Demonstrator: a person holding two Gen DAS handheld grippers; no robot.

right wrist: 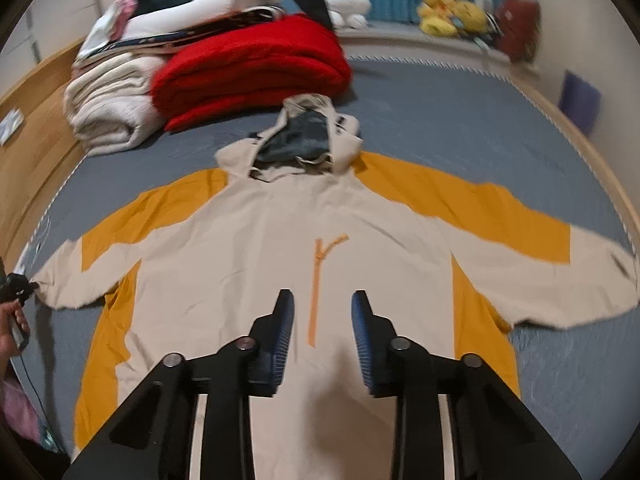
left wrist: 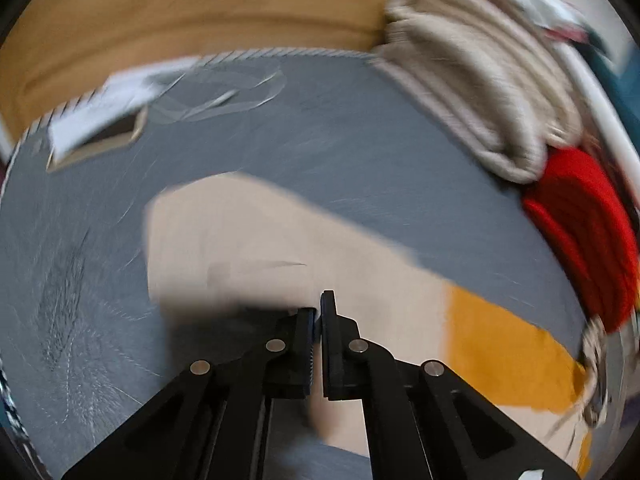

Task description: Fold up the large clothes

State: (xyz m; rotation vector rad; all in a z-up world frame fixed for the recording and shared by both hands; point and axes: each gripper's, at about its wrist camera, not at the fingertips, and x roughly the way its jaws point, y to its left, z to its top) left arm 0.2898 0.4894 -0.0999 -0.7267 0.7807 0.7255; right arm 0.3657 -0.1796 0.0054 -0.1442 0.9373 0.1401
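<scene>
- Jaws first: the left gripper (right wrist: 16,286) is clenched at the cuff of the left sleeve (right wrist: 60,284); whether cloth is truly pinched, I cannot tell.
- Spread flat on the grey bed (right wrist: 460,128), front up, hood away, lies the beige-and-orange hooded jacket (right wrist: 248,248).
- Right gripper (right wrist: 323,300) hovers parted over the chest, straddling the orange zipper (right wrist: 316,280), gripping nothing.
- Likely step: fold the sleeve inward; lift low, keep the cuff taut, lay it square.

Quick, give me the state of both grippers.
Left gripper: jaws closed, at the cuff of the beige and mustard hooded jacket; whether cloth is pinched cannot be told.
Right gripper: jaws apart, above the jacket front, holding nothing.
</scene>
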